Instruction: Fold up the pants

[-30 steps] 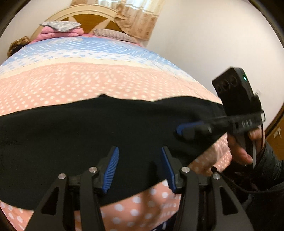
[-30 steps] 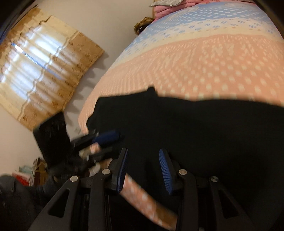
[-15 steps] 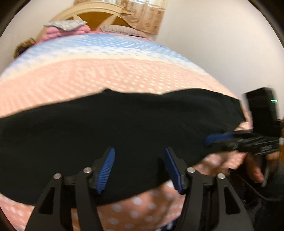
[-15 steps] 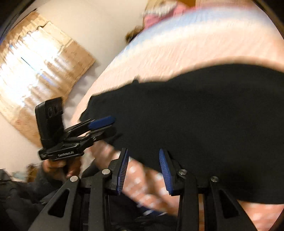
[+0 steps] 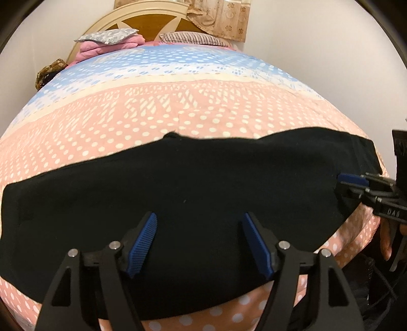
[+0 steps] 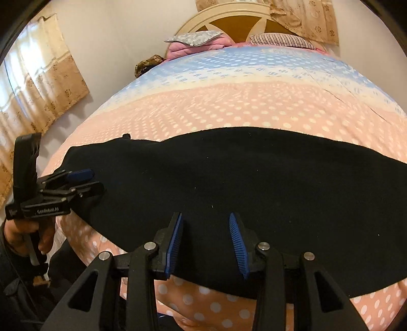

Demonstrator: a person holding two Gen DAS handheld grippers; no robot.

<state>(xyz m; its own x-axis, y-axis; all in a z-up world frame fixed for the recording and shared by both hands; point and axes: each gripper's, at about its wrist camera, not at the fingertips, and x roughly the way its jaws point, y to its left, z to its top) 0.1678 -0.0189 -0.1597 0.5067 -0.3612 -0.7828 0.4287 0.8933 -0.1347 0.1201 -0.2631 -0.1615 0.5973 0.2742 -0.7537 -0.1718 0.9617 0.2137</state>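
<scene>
Black pants (image 5: 193, 193) lie flat in a long band across the near part of the polka-dot bed (image 5: 178, 114). My left gripper (image 5: 199, 219) hovers over their middle near the front edge. Its jaws are opening, and nothing is pinched between the blue pads (image 5: 142, 239). The right wrist view shows this left gripper (image 6: 89, 180) by the left end of the pants (image 6: 229, 183), held by a hand. My right gripper (image 6: 205, 217) stands above the pants' front edge, jaws apart and opening slightly, with only cloth beneath. The left wrist view shows the right gripper (image 5: 348, 185) at the pants' right end.
Pillows and a pink folded blanket (image 5: 106, 43) lie at the headboard (image 5: 152, 15). A curtained window (image 6: 33, 84) is on the left wall. The person's dark sleeve (image 6: 15, 280) is at the bed's near edge. Bare bedspread stretches beyond the pants.
My left jaws have spread wider. The right gripper has slid rightward to the pants' end in the left view. The right view has swung round to face the headboard.
</scene>
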